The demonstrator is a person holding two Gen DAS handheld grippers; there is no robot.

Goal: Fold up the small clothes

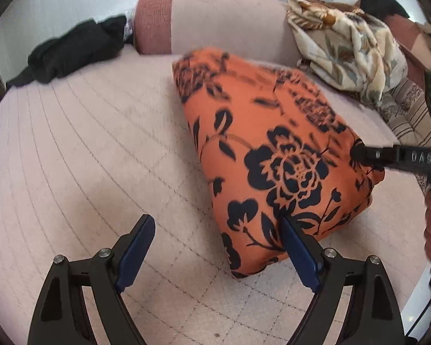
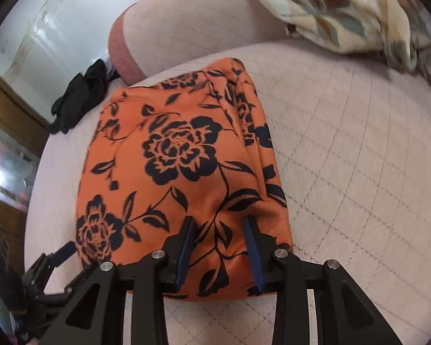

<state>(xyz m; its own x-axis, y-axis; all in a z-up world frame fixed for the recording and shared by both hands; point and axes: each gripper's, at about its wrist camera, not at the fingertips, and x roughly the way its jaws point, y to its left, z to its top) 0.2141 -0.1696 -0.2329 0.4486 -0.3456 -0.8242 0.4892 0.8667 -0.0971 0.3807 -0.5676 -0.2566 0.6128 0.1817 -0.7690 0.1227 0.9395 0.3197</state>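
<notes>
Item: an orange garment printed with black flowers [image 2: 184, 166], folded into a thick rectangular bundle and lying on a pale pink quilted bed cover [image 1: 80, 143] in front of a pink bolster with a rust-red end [image 1: 186, 17]. The left gripper [image 1: 215, 247] has its blue-padded fingers spread wide with nothing between them, its right finger just at the bundle's near edge, while the right gripper [image 2: 219, 247] has its fingers partly open over the bundle's near end, and whether they pinch the cloth cannot be told. Also present: a crumpled black cloth [image 1: 77, 49] at the far left of the cover and a cream floral blanket [image 1: 350, 46] heaped at the far right.
</notes>
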